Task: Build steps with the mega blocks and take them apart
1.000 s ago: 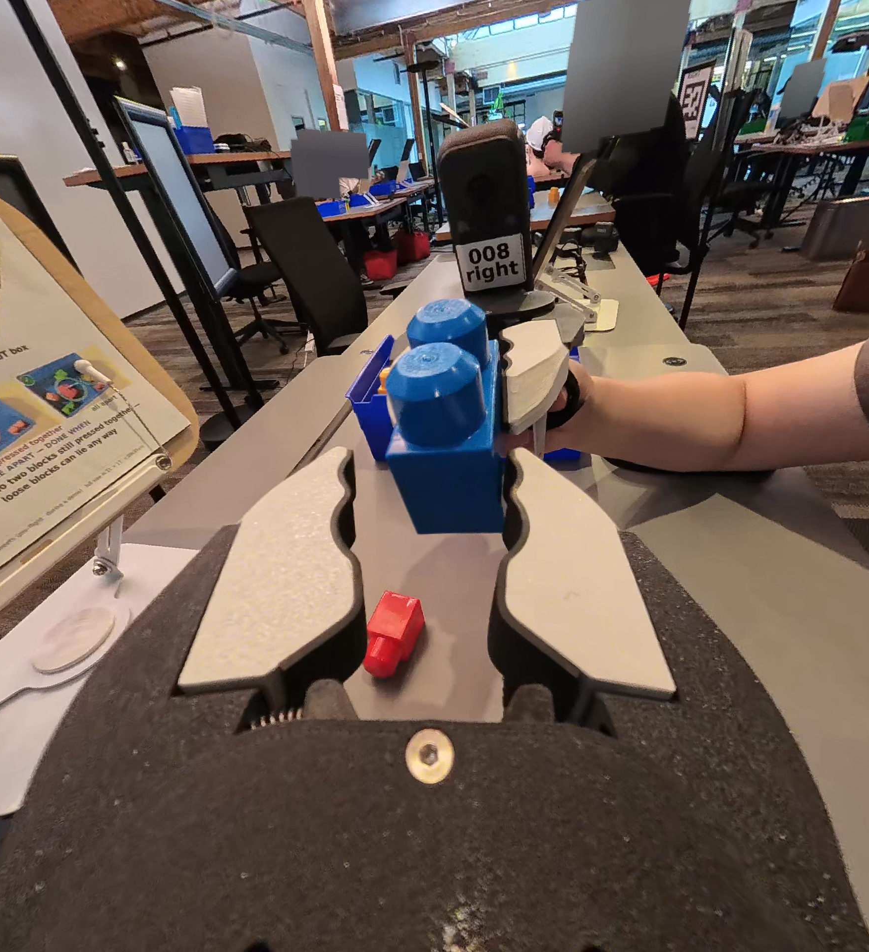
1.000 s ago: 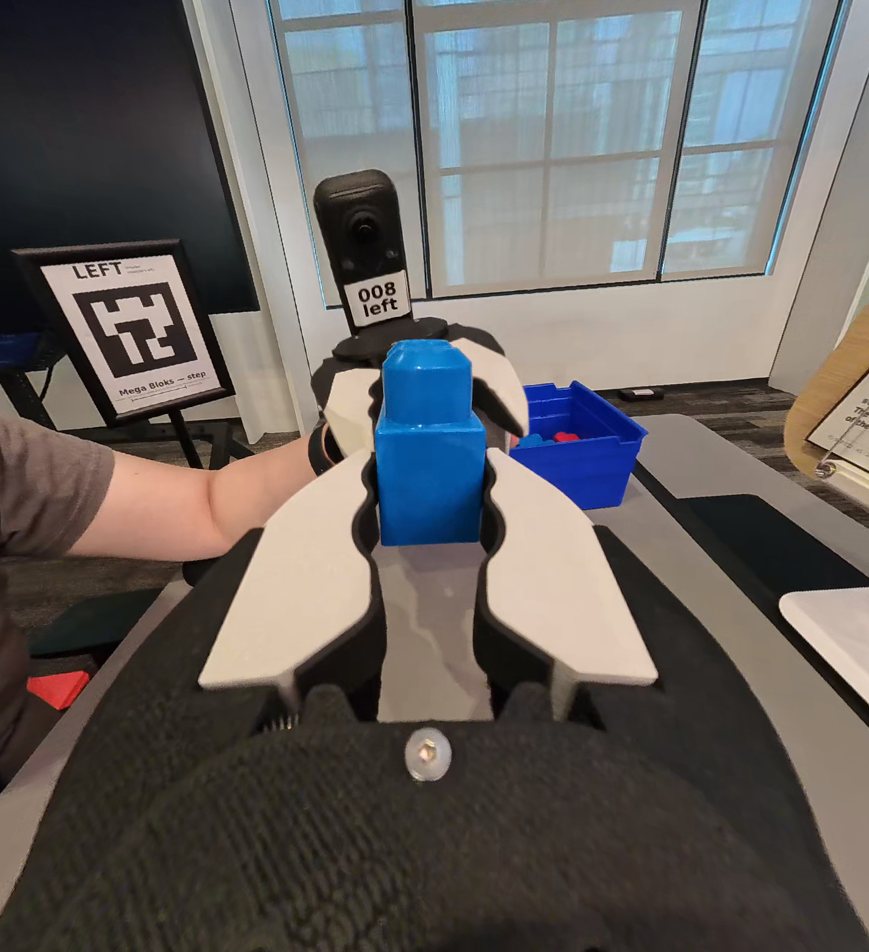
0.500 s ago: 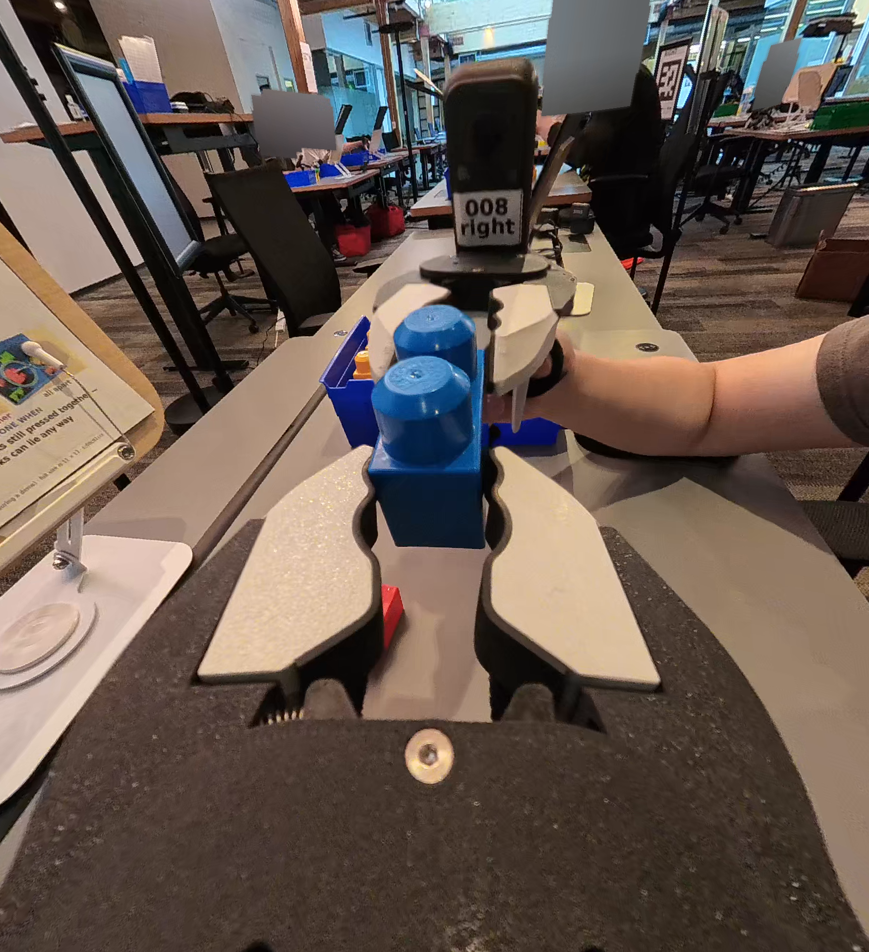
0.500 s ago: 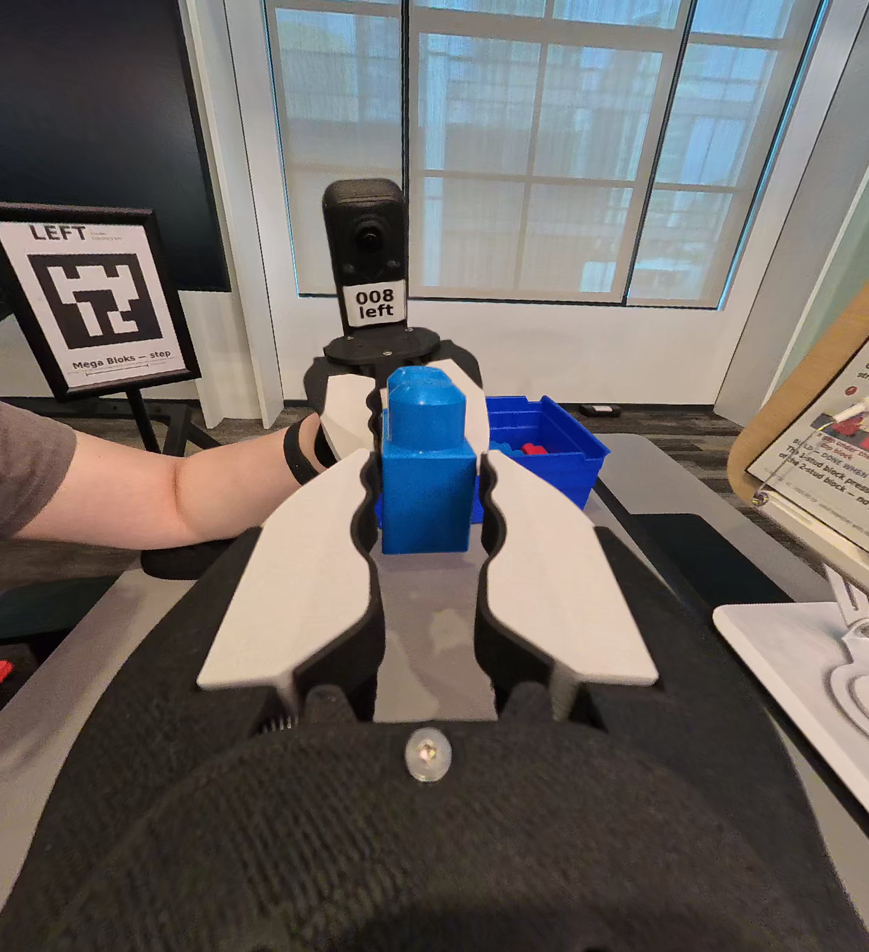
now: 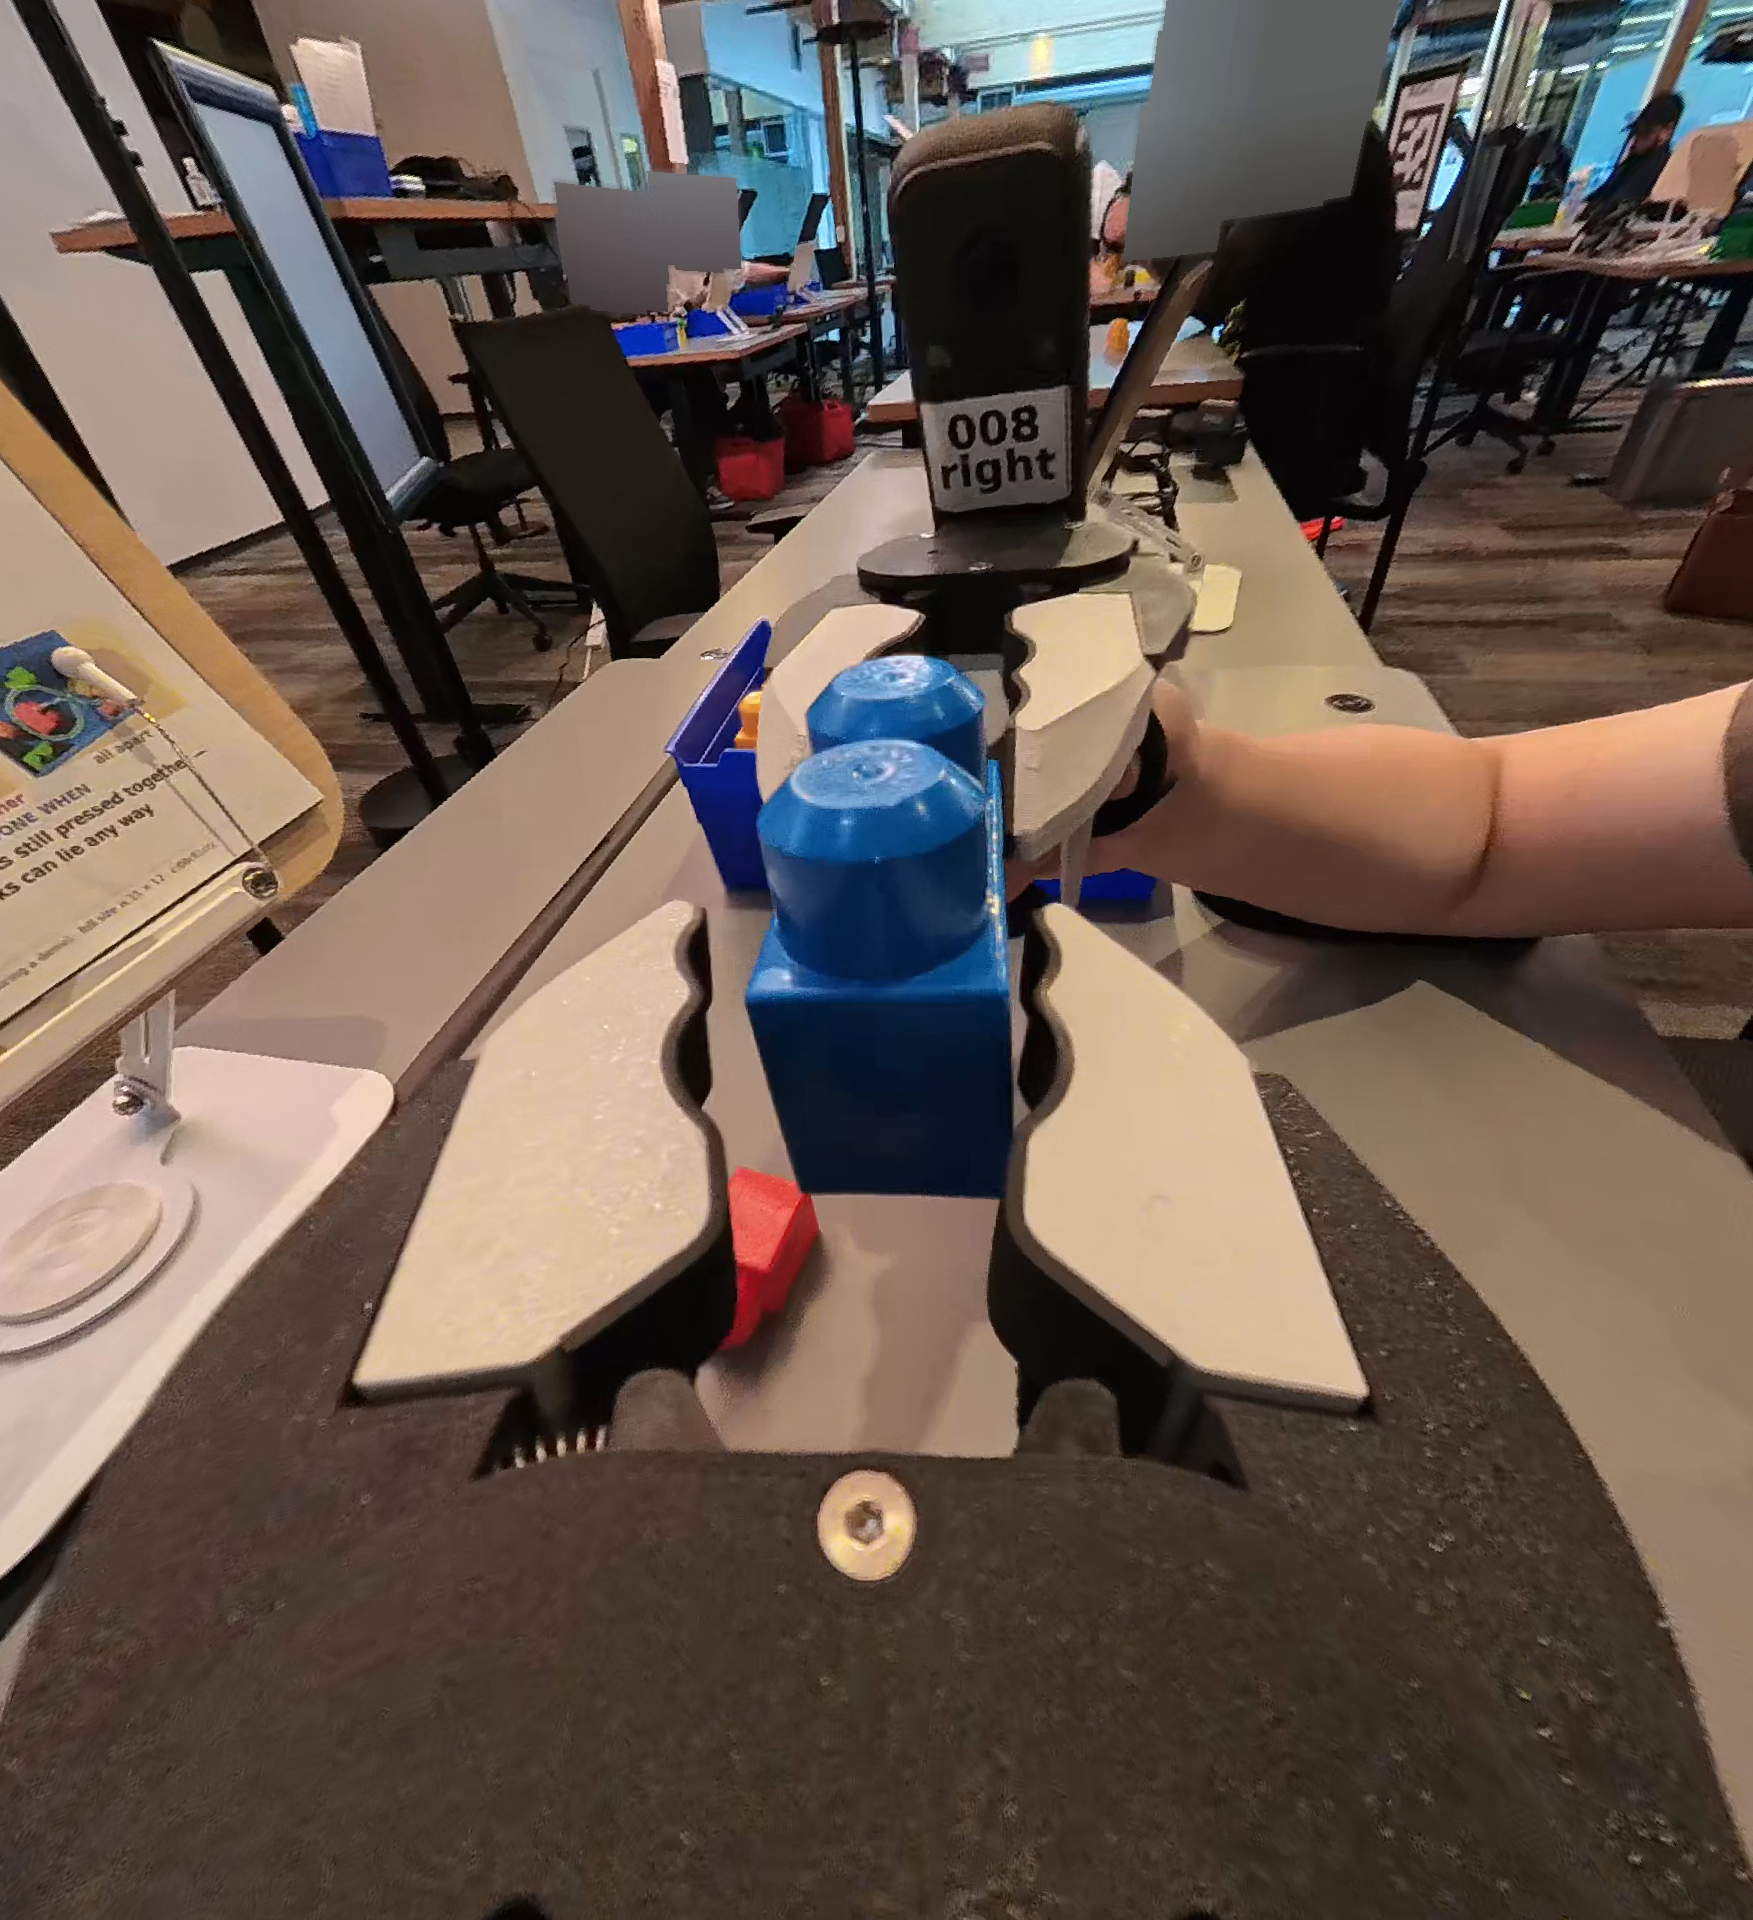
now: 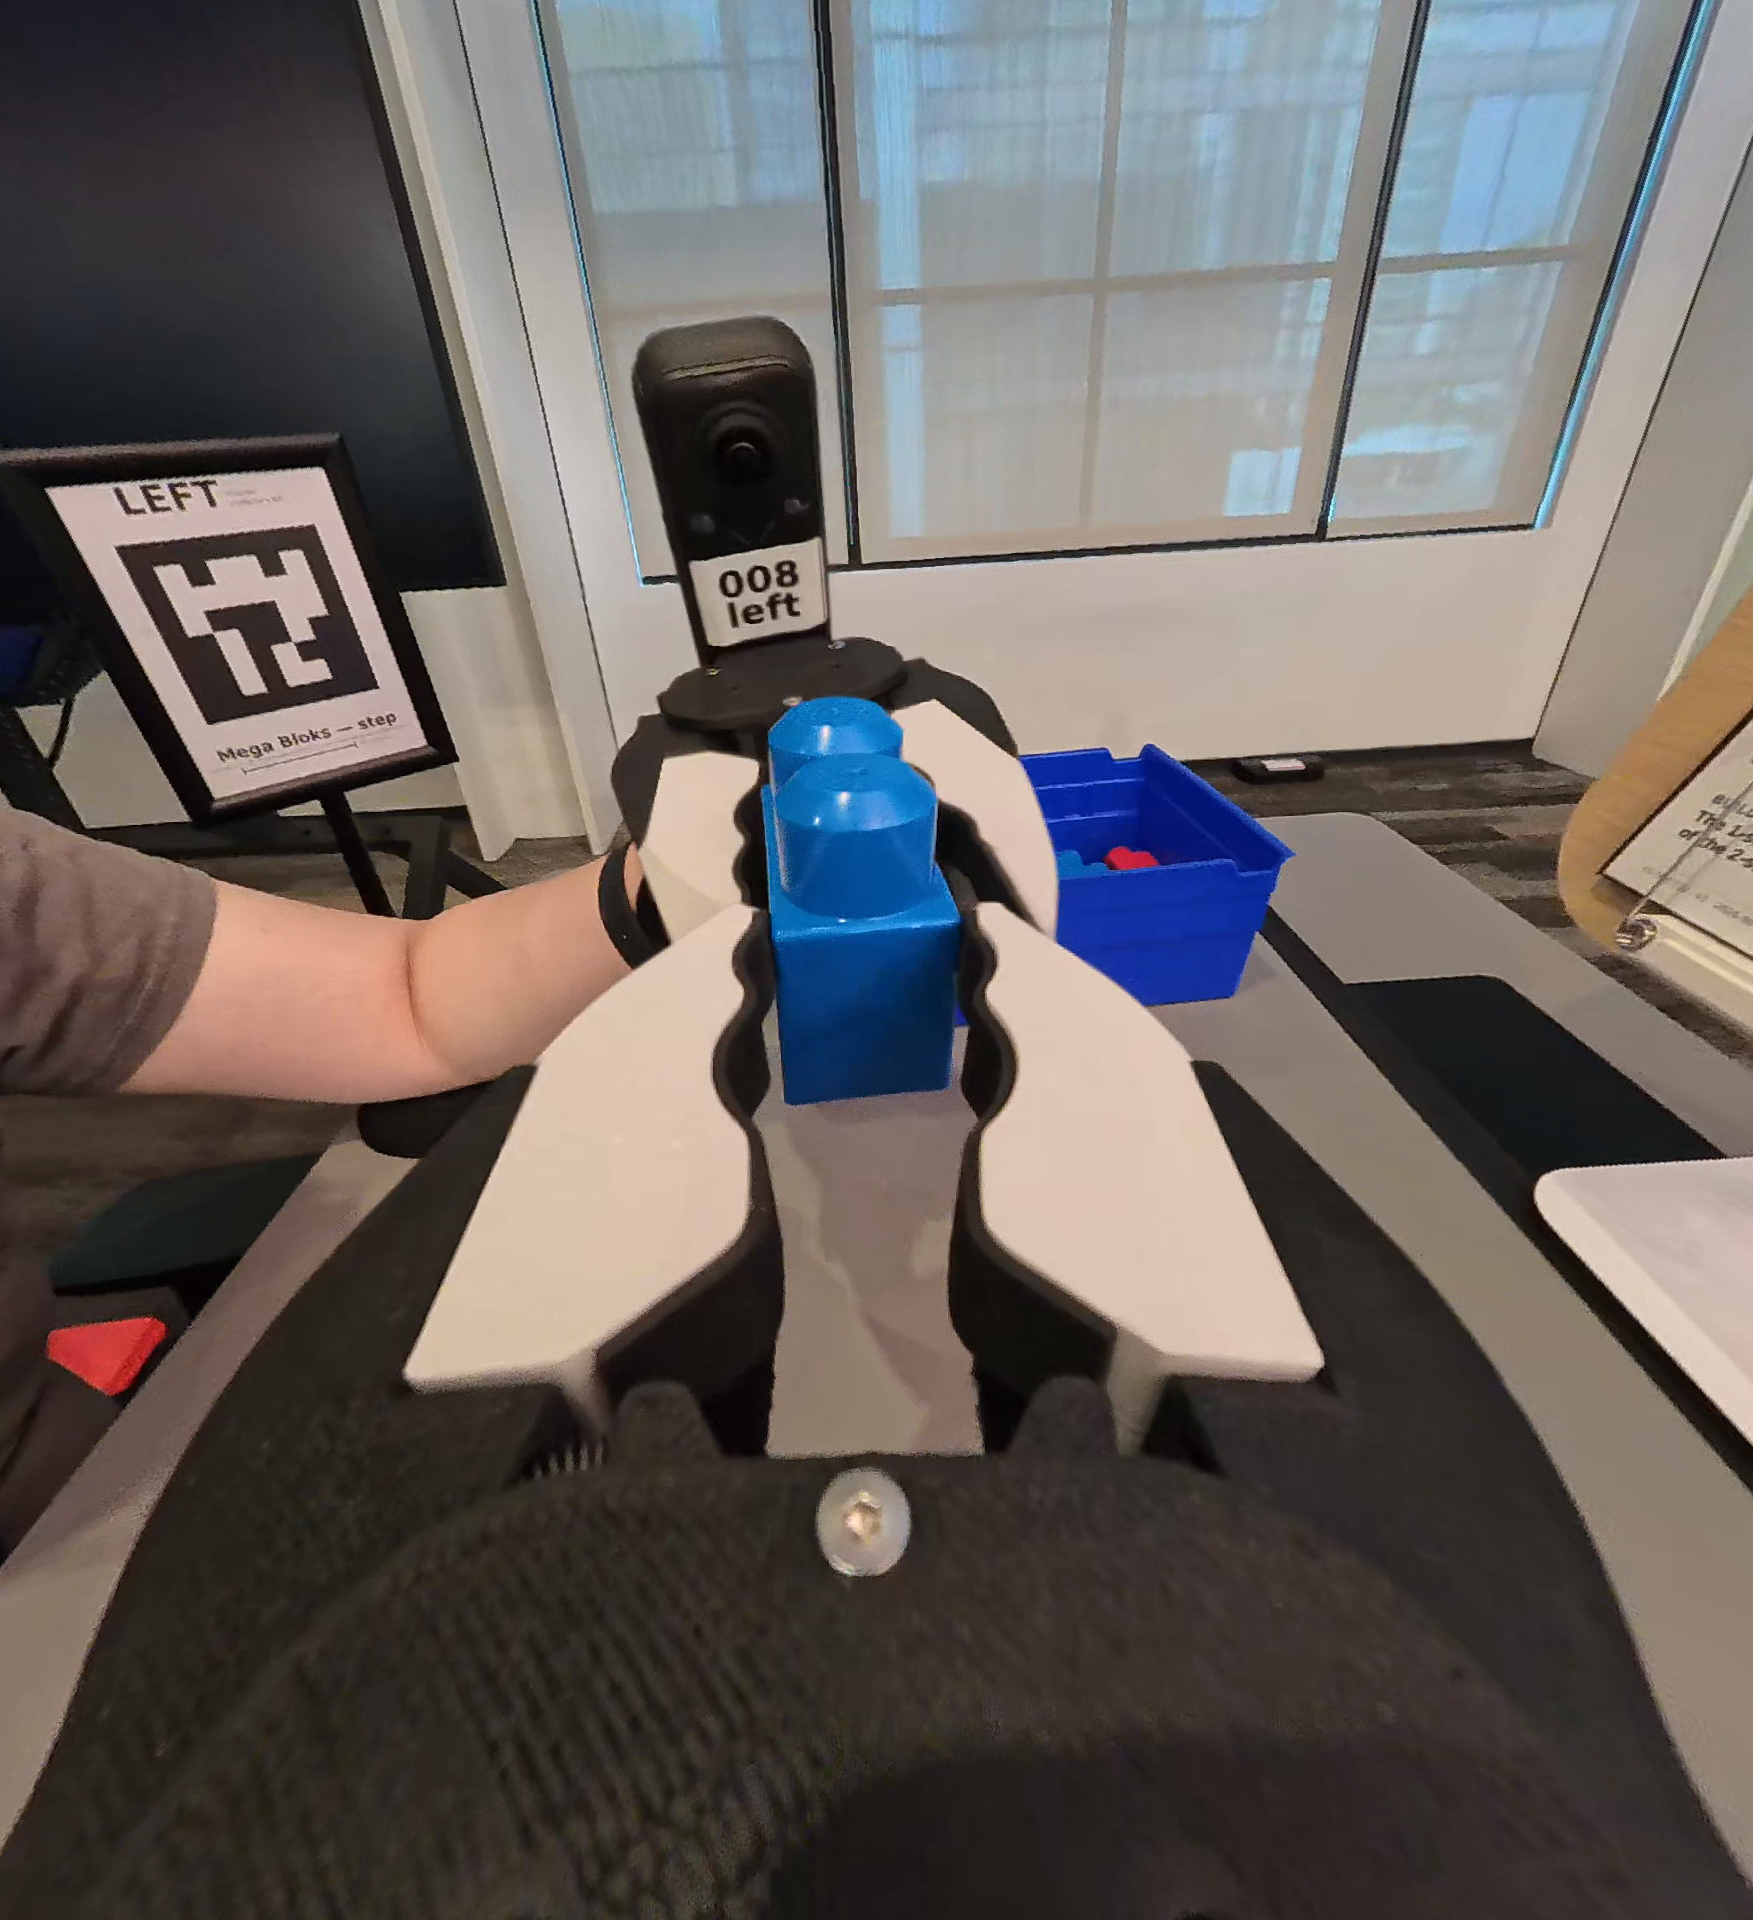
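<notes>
A blue two-stud block is held level above the grey table between both grippers, which face each other. My left gripper is shut on its near end in the left wrist view, and the right gripper's fingers clamp the far end. In the right wrist view my right gripper is shut on the same block, and the left gripper's fingers flank its far end. A small red block lies on the table below, partly hidden by my left finger.
A blue bin with loose blocks stands on the table beyond the grippers; it also shows in the left wrist view. An instruction board on a white base plate stands beside them. A framed marker sign stands behind. My left and right fingertips are right by each other.
A second ago my left gripper was open around the block, which the right gripper held. It has closed on the near end. The block now sits lower and both studs show in the right view.
</notes>
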Demonstrator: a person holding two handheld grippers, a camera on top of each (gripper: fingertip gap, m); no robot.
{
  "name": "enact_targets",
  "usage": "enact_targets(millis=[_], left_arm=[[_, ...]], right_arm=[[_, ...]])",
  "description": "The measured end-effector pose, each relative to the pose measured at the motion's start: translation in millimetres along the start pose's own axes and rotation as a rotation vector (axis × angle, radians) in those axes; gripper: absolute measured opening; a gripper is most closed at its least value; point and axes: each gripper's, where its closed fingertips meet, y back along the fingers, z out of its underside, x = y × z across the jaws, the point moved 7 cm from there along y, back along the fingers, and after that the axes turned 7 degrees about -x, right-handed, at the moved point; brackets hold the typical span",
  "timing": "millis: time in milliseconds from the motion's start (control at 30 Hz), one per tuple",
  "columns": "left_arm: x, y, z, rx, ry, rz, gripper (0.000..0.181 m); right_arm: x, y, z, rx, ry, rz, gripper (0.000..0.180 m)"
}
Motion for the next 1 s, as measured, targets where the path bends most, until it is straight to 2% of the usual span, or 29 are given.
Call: enact_targets(millis=[300, 733, 900, 1000], left_arm=[[2, -6, 2, 0.006, 0.029, 0.023, 0.047], [-1, -5, 4, -0.022, 0.034, 0.029, 0.045], [-8, 0, 6, -0.032, 0.036, 0.003, 0.043], [-16, 10, 5, -0.029, 0.021, -0.039, 0.041]], right_arm=[[-4, -7, 3, 0.016, 0.026, 0.031, 0.035], [-3, 3, -5, 0.075, 0.071, 0.029, 0.039], [6, 13, -6, 0.018, 0.133, 0.119, 0.039], [22, 20, 7, -0.099, 0.176, 0.211, 0.039]])
